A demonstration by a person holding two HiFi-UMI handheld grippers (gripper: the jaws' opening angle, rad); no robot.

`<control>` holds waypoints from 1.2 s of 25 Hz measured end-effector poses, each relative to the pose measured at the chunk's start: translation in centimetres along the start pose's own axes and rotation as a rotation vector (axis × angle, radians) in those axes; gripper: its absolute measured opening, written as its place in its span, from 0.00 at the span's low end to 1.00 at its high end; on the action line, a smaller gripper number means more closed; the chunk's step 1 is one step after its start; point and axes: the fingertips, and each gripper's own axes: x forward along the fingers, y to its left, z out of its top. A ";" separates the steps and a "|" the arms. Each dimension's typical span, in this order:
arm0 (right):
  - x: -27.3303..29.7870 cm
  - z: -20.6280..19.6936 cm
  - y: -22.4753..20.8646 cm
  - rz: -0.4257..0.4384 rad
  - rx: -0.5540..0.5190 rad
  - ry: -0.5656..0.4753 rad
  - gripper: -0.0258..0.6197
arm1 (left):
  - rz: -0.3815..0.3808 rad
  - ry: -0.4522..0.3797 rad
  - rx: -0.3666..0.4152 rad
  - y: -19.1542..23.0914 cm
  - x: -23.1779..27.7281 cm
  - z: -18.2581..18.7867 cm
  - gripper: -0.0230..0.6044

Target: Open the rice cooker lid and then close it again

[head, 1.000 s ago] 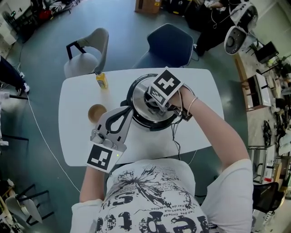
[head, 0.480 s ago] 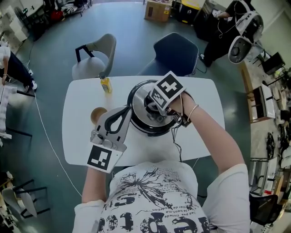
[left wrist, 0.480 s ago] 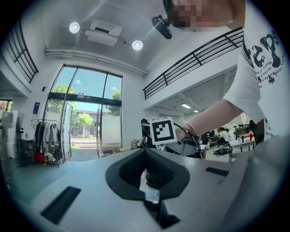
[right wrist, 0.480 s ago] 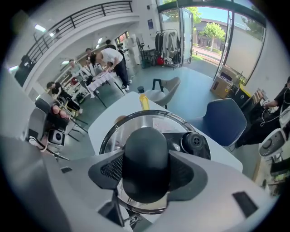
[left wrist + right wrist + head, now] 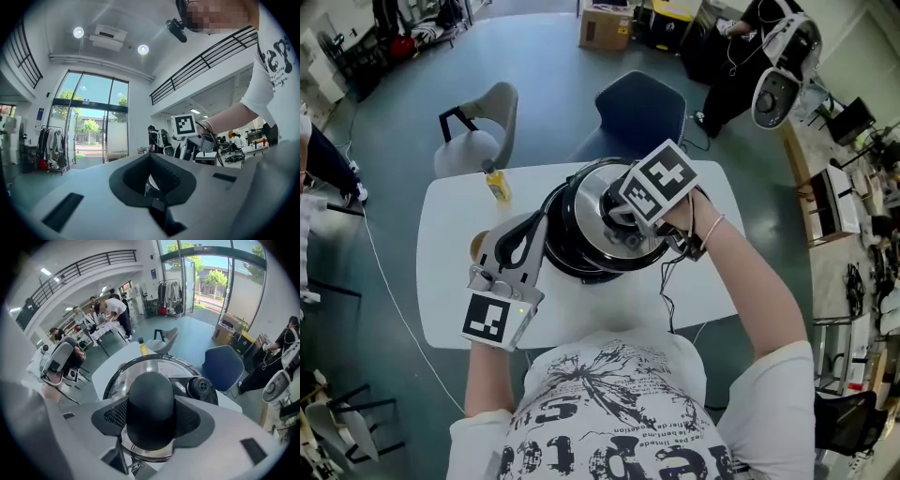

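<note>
A black rice cooker (image 5: pixel 565 251) stands mid-table. Its shiny round lid (image 5: pixel 602 208) sits raised and shifted right of the pot, so the dark rim shows on the left. My right gripper (image 5: pixel 624 226) points steeply down, shut on the lid's black knob (image 5: pixel 151 408); in the right gripper view the lid (image 5: pixel 157 367) spreads out below the knob. My left gripper (image 5: pixel 536 228) lies level against the cooker's left side, jaws closed there. In the left gripper view a shiny sliver sits between its pads (image 5: pixel 165 177).
On the white table (image 5: pixel 441 291) are a yellow bottle (image 5: pixel 496 184) at the back left and a brown bowl (image 5: pixel 475 247), half hidden by my left gripper. A grey chair (image 5: pixel 483 122) and a blue chair (image 5: pixel 639 108) stand behind. A cable (image 5: pixel 667 292) trails off the front.
My right gripper has risen with the lid's knob in it, and the lid has come up off the pot. My left gripper shifted slightly up and left along the cooker's side.
</note>
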 end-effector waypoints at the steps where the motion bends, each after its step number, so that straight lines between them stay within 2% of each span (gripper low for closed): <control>1: -0.5 -0.7 -0.8 -0.009 0.002 -0.004 0.49 | -0.002 0.010 0.013 -0.4 0.3 -0.1 0.06; 4: -1.9 -3.3 -3.4 -0.032 0.014 -0.012 0.49 | -0.001 0.050 0.052 -1.9 1.0 -0.8 0.06; 9: -3.9 -7.9 -7.9 -0.052 0.039 -0.004 0.49 | 0.008 0.051 0.076 -4.9 2.7 -0.5 0.06; 15: -4.2 -12.5 -12.0 -0.046 0.068 0.019 0.49 | 0.106 0.001 0.061 -6.9 3.4 0.1 0.06; 20: -3.4 -14.8 -13.0 -0.039 0.059 0.042 0.49 | 0.153 0.053 0.069 -7.1 2.2 -1.6 0.06; 24: -3.9 -15.5 -13.3 -0.023 0.048 0.019 0.49 | 0.177 0.109 0.088 -8.0 1.6 -2.5 0.06; 30: -4.3 -15.1 -12.4 -0.043 0.003 0.024 0.49 | 0.178 0.110 0.101 -8.7 1.5 -1.6 0.06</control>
